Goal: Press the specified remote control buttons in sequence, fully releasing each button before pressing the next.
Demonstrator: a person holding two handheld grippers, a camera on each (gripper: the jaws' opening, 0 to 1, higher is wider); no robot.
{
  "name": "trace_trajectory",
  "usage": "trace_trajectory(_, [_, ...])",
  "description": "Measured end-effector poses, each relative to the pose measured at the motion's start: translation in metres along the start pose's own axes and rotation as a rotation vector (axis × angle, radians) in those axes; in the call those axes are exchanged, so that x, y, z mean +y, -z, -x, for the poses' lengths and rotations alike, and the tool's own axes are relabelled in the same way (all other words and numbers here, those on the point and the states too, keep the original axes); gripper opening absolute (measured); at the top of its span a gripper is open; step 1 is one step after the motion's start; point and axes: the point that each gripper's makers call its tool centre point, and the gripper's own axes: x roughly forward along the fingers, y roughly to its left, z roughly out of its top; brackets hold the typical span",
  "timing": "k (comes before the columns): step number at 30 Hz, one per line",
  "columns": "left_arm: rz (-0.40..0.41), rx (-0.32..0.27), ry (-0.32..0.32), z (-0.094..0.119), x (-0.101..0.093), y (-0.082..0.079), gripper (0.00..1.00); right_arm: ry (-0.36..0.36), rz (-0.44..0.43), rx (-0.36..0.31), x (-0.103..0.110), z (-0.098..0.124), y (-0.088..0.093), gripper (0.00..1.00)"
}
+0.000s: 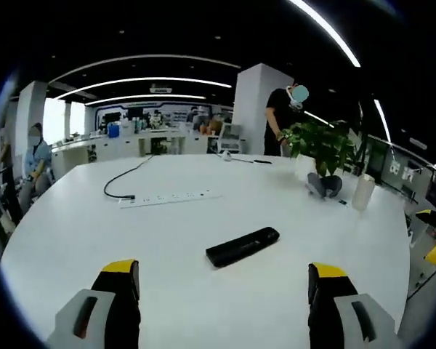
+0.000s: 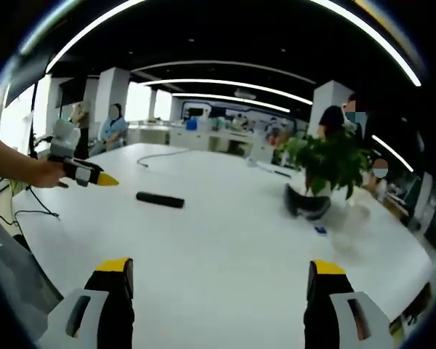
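Remote control (image 1: 243,246): black, slim, lying flat on the white table (image 1: 73,233), long axis running diagonally in the left gripper view. Nothing touches it. Its buttons are too small to make out. In the right gripper view the same remote (image 2: 160,200) lies farther off, toward the left of the tabletop.

Left hand-held gripper (image 1: 223,283): jaws spread wide, yellow-tipped, holding nothing. The remote sits ahead of the gap between them, apart from both. In the right gripper view this gripper (image 2: 102,178) is seen from the side, held in a person's hand (image 2: 49,173), hovering above the table to the left of the remote and pointing toward it; not in contact.

Right hand-held gripper (image 2: 218,280): jaws likewise wide apart and empty, over bare tabletop, well apart from the remote.

Other items on the table: a white power strip (image 1: 168,198) with a black cable (image 1: 123,178) trailing away, beyond the remote. A leafy potted plant (image 1: 321,145) at the far right side, a dark rounded object (image 1: 325,185) just in front of it, and a pale cylinder (image 1: 362,191) near the right edge. In the right gripper view a small blue item (image 2: 319,230) lies near the plant's base; cannot tell what it is.

Room: open office, ceiling light strips, white pillar (image 1: 256,109). People stand or sit beyond the table.
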Motion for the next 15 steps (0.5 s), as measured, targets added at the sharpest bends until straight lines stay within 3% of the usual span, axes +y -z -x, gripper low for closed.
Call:
trace_trajectory(4, [-0.016, -0.028, -0.021, 0.019, -0.002, -0.006, 1.00, 0.003, 0.002, 0.002, -0.001, 0.000, 0.000, 0.99])
trace_trajectory(8, [-0.017, -0.048, -0.098, 0.048, -0.002, -0.001, 1.00, 0.016, -0.008, -0.017, -0.003, 0.002, -0.002, 0.99])
trace_trajectory(12, [-0.026, -0.045, -0.127, 0.066, -0.002, 0.003, 1.00, 0.015, -0.009, -0.015, -0.003, 0.002, -0.002, 0.99])
trace_trajectory(15, [-0.017, -0.076, -0.175, 0.086, 0.001, 0.002, 1.00, 0.020, -0.010, -0.026, -0.004, 0.003, -0.004, 0.99])
